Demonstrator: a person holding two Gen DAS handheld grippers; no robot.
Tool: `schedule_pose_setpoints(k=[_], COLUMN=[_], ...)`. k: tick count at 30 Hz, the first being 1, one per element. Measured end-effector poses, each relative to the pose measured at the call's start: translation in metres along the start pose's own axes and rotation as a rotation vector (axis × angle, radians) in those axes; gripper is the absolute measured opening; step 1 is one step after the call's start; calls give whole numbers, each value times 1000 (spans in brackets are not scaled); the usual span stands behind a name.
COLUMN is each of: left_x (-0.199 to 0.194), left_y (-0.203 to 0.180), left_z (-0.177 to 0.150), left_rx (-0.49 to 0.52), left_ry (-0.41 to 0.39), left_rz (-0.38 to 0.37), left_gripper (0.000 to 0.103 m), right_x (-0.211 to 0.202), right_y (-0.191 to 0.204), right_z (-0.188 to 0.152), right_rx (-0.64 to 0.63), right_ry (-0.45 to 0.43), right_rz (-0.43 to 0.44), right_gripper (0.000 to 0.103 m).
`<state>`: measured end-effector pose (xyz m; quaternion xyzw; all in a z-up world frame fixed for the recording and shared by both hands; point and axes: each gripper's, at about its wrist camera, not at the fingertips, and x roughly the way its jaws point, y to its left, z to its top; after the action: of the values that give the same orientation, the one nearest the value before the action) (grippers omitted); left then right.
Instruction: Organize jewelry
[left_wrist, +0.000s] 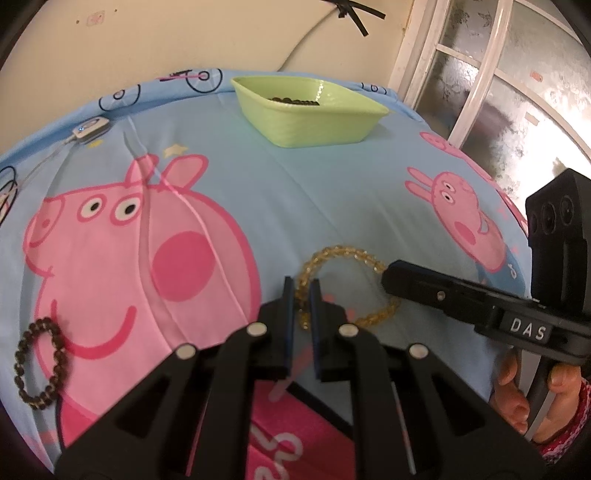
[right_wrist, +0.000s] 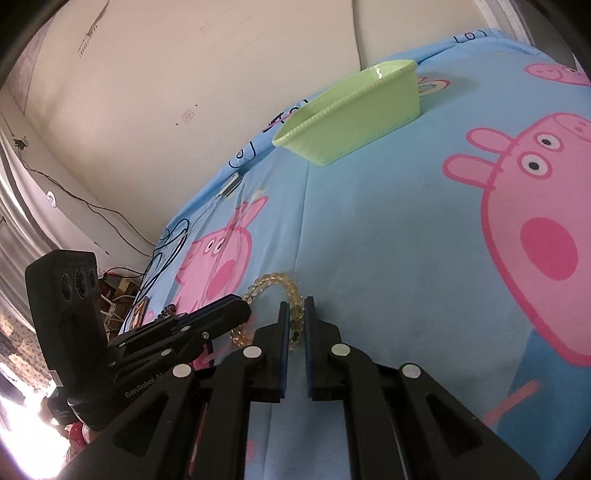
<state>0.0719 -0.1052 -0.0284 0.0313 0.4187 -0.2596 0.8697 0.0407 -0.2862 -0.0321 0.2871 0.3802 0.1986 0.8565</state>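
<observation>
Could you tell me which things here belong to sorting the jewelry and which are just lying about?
Part of the job:
- amber bracelet, gripped by both the left gripper and the right gripper
- dark bracelet, on the sheet
- green tray, dark beads already inside

Just lying about:
- white gadget with its cable
- cartoon sheet
- window

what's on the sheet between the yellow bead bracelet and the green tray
Nothing: in both wrist views the stretch from the yellow bead bracelet to the green tray is bare blue cartoon sheet, only creased.
</observation>
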Motion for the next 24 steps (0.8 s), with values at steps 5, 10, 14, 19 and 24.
schedule_pose_setpoints(k=[5,10,14,19,24], left_x=[0,-1,-1,-2,-4], left_y=[-1,0,3,4,9], left_z=[0,0,-1,-2,-3], left_rx=[8,-3,-25,-43,-60], left_ry=[-2,-1,-2,-5,-12], left_rz=[17,8,-14,-20,-13], left_gripper=[9,9,9,9,11], right_x=[-1,-1,0,0,1], right_y=[-1,-1,0,-1,0], right_z=[-1,-1,-2,0,-1], right_rx=[1,2,3,1,-3], right_ry=[-6,-8,-12,-12,-16], right_rz=[-2,-2,-5,-7,-15], right_gripper=[0,0,0,0,0])
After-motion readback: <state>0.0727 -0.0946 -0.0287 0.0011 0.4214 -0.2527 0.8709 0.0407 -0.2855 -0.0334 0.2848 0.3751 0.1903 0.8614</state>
